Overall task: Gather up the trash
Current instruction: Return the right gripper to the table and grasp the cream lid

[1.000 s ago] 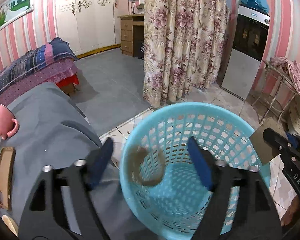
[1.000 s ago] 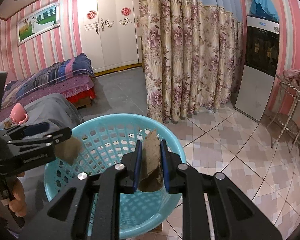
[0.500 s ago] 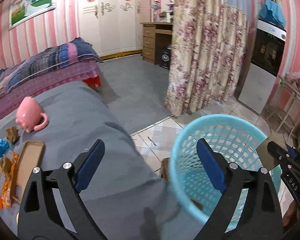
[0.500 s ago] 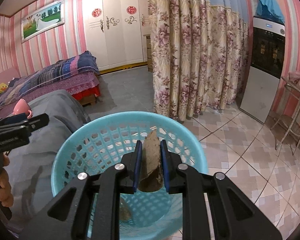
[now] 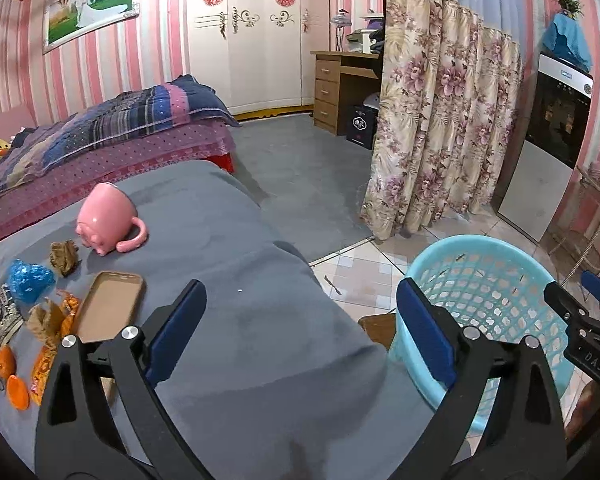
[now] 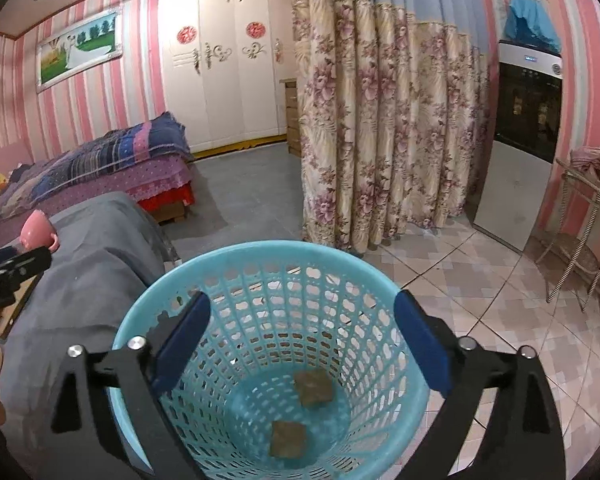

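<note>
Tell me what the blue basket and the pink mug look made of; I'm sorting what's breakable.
The basket looks like moulded plastic with a dull sheen: thin walls pierced by a regular grid of holes. The mug, lying on its side on the grey cloth, looks like glazed ceramic, smooth with soft highlights, though glossy plastic can't be ruled out.

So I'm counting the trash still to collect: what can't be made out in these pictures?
- Left wrist view: items at the table's left edge are cut off by the fisheye rim.
- Left wrist view: the basket floor is hidden by its own wall and the left gripper.
- Right wrist view: most of the table is out of frame; only the pink mug shows.
</note>
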Demonstrator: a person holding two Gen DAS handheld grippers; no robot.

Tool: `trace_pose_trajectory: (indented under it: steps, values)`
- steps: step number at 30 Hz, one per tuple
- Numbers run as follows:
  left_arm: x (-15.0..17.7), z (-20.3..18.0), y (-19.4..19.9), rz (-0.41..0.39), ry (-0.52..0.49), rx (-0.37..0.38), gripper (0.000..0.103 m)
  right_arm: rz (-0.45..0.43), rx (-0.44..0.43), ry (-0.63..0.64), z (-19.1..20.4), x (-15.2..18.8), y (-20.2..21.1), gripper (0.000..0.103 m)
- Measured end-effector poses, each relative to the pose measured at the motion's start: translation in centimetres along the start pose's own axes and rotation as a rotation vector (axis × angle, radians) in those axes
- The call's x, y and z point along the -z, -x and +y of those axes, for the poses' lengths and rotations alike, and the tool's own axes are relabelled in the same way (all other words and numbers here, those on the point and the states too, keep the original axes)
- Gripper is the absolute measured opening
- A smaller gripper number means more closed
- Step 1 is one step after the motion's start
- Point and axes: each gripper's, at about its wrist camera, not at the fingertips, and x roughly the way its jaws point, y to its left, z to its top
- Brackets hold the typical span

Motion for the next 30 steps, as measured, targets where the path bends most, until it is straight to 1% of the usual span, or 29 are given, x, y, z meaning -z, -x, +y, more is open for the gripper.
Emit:
trace_pose_trajectory:
  steps: [2, 5, 7, 10, 13, 14, 16, 19, 21, 23, 24, 26, 29, 30]
  values:
    - [0.1, 0.8, 0.9, -0.011, 0.007, -0.011, 0.096, 0.002, 0.008, 0.006, 0.5, 0.0, 0.2, 0.097]
    - [0.0, 2.3, 2.3, -0.023, 0.026, -0.023, 0.097, -0.003, 0.001, 0.017, 1.6, -0.3, 0.8, 0.097]
    - [0.0, 3.6, 3.4, -0.029, 0.036, -0.040, 0.097, -0.016, -0.022, 0.023, 3.2, -0.4, 1.6, 0.098]
    - [0.5, 6.3, 5.1, -0.034, 0.048, -0.089, 0.097, -0.028, -0.063, 0.031, 5.6, -0.5, 2.5, 0.098]
    - [1.1, 10.1, 7.1, -0.042, 0.077, -0.146, 0.097, -0.042, -0.130, 0.045, 8.9, -0.3, 3.3, 0.098]
    - [1.4, 12.0, 7.9, -0.044, 0.093, -0.177, 0.097, -0.047, -0.150, 0.050, 9.9, -0.2, 3.6, 0.098]
    - [2.1, 14.6, 9.0, -0.047, 0.114, -0.219, 0.097, -0.041, -0.194, 0.059, 12.5, 0.1, 3.9, 0.098]
    - [3.6, 19.1, 10.7, -0.037, 0.142, -0.295, 0.097, -0.004, -0.281, 0.049, 16.0, 0.8, 4.0, 0.098]
    - [5.0, 22.5, 11.7, -0.022, 0.174, -0.346, 0.097, 0.038, -0.365, 0.057, 18.9, 1.6, 3.9, 0.098]
    - [6.0, 24.8, 12.3, -0.007, 0.195, -0.380, 0.097, 0.053, -0.419, 0.078, 21.0, 2.2, 4.1, 0.098]
    - [7.0, 26.6, 12.8, 0.004, 0.215, -0.409, 0.097, 0.060, -0.445, 0.103, 22.6, 2.7, 4.2, 0.098]
    - [8.1, 28.8, 13.4, 0.019, 0.247, -0.434, 0.097, 0.069, -0.495, 0.170, 25.7, 3.9, 4.5, 0.098]
    - [9.8, 31.7, 14.3, 0.030, 0.302, -0.461, 0.097, 0.082, -0.553, 0.244, 29.0, 5.6, 5.1, 0.098]
    - [10.2, 32.4, 14.5, 0.033, 0.313, -0.471, 0.097, 0.093, -0.575, 0.286, 30.6, 6.6, 5.4, 0.098]
